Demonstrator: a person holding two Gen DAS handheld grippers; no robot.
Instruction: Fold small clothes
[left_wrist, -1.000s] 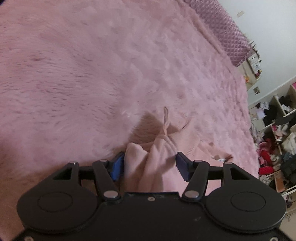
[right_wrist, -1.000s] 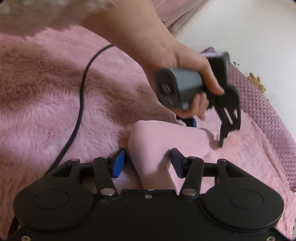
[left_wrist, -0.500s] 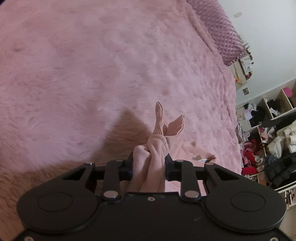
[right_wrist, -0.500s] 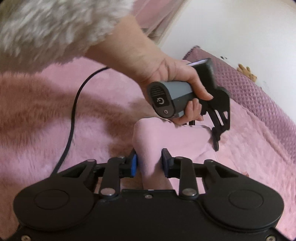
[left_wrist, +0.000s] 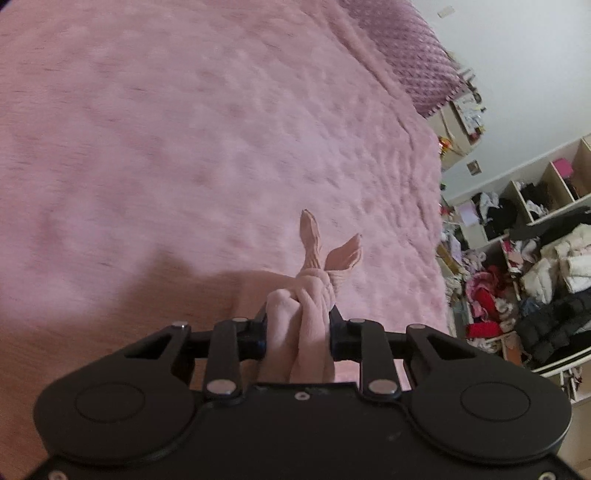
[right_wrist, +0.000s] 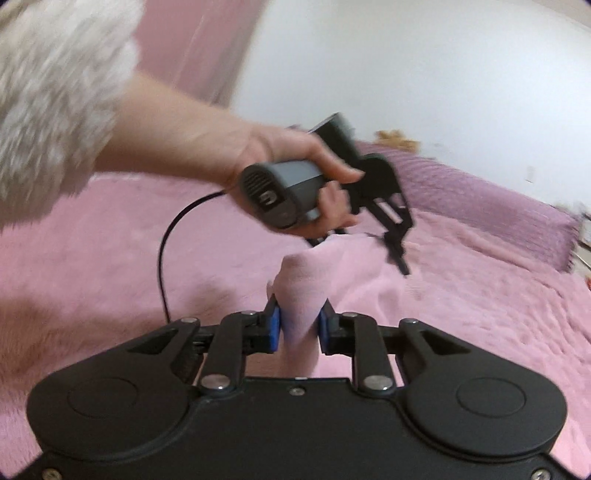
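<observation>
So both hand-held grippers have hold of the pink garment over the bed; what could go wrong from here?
1. The left hand-held gripper pinches a bunched, knotted wad of the pink garment, not a flat edge, so the fold may come out crooked.
2. The right hand-held gripper, whose jaws have just been closing on the cloth, grips only a narrow ridge that could slip out.
3. The black cable lying on the pink blanket could snag.

Garment (right_wrist: 299, 295) betw. claws, above blanket (right_wrist: 480, 314)
</observation>
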